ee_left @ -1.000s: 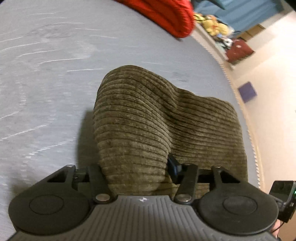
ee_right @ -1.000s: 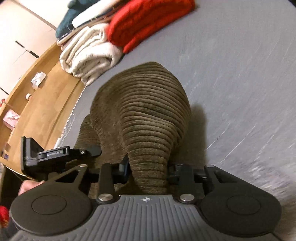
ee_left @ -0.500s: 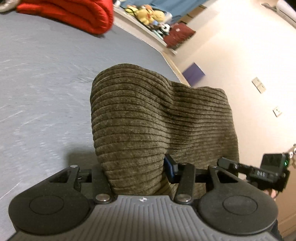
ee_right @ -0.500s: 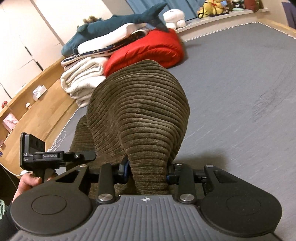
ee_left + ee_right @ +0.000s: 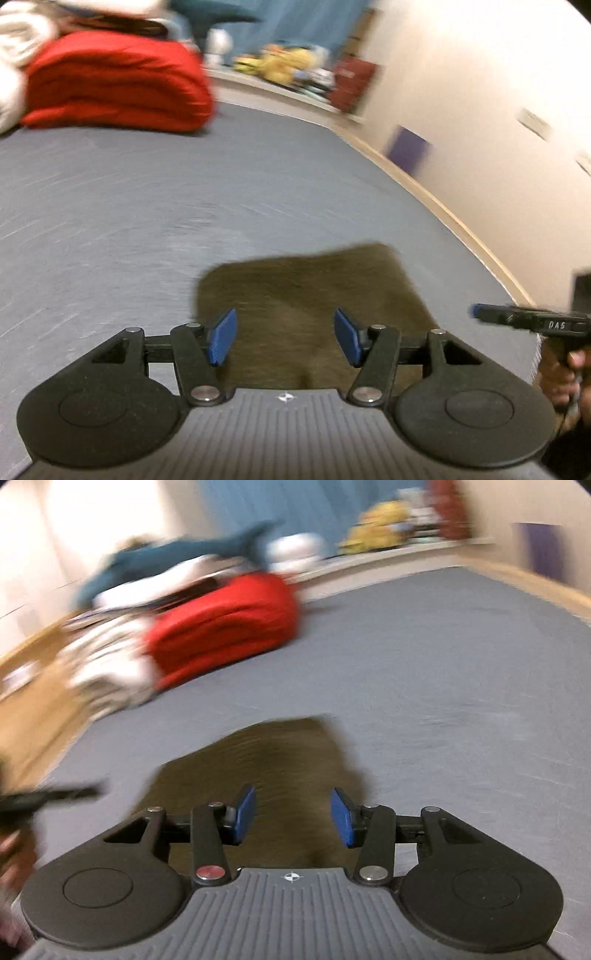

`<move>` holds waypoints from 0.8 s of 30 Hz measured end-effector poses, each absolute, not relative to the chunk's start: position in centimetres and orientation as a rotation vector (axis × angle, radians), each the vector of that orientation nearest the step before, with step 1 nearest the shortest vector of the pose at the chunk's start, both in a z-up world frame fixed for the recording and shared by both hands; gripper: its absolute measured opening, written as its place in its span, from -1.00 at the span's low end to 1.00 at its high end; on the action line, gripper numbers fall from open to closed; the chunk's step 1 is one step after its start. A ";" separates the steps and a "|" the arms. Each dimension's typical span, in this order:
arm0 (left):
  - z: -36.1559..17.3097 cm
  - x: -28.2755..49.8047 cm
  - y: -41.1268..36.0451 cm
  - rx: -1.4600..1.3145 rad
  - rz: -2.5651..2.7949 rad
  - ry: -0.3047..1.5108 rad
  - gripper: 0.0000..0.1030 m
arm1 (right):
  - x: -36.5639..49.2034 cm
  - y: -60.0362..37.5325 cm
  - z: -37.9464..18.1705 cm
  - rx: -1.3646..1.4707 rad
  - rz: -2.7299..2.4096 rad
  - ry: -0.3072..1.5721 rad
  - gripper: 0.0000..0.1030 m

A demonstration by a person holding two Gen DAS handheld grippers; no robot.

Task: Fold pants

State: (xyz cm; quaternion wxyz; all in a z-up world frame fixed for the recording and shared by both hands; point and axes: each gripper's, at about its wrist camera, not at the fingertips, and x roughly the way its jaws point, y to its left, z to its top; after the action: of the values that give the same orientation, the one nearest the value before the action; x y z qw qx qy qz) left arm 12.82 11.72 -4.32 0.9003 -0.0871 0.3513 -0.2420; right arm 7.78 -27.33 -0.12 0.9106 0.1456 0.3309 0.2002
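Blue pads stood wide apart on my left gripper, its jaws spread and holding nothing. My right gripper looked the same, jaws wide, nothing between the pads. Just beyond both sets of fingers lay the pants, an olive-brown bundle flat on the grey bed, its ribbing mostly lost to motion blur. From the right wrist view the pants sat directly ahead of the open fingers, apart from them as far as I could tell. At the right edge of the left view I saw the other gripper's black body with a hand around its handle. Farther up the bed sat a folded red blanket, and beside it, in the right view, a pale stack of towels with a teal plush on top. Behind these, a ledge carried yellow soft toys, all badly blurred.
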 end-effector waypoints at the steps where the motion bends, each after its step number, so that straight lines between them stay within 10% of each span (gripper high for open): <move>1: -4.7 12.7 11.0 -0.144 -0.541 0.737 0.20 | 7.3 -26.5 -0.4 0.257 0.496 0.710 -0.15; 8: -9.3 14.3 6.8 0.076 -0.551 1.008 0.07 | 6.1 -23.4 -5.4 -0.026 0.656 0.972 -0.33; 18: -6.0 16.1 7.2 -0.060 -0.382 0.753 0.05 | 12.9 -27.2 -2.3 0.404 0.420 0.628 -0.19; 24: -5.3 17.6 7.0 -0.102 -0.351 0.670 -0.08 | 18.0 -22.1 -5.7 0.120 0.259 0.657 -0.35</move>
State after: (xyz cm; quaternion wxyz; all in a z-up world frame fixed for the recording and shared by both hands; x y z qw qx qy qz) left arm 17.59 7.00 -5.26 0.9280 -0.0500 0.3271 -0.1712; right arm 17.96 -22.14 -5.70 0.9366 0.0585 0.3214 0.1270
